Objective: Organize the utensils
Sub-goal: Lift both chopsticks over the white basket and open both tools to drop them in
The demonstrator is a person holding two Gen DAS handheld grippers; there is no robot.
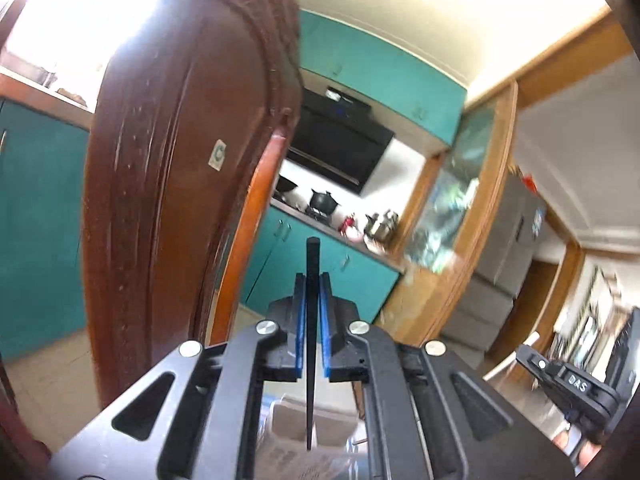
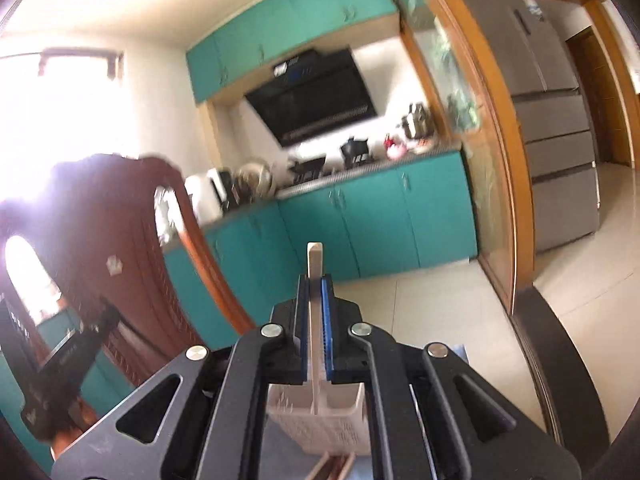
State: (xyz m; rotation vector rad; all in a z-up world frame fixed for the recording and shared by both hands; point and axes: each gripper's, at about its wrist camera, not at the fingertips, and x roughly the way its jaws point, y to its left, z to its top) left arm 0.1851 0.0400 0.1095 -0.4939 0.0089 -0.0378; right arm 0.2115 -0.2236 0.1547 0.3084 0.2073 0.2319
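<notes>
Left wrist view: a dark wooden chair back fills the left side; at centre the left claw is closed on a thin black chopstick, which stands upright between the blue pads and runs down toward a pale slotted basket seen below the claw. Beyond it lie teal cabinets and a black range hood; the right claw's body shows at the lower right edge. Right wrist view: the right claw is closed on a cream-coloured chopstick, its tip above the pads, its lower end reaching toward the white utensil basket below; a grey refrigerator stands at the right.
</notes>
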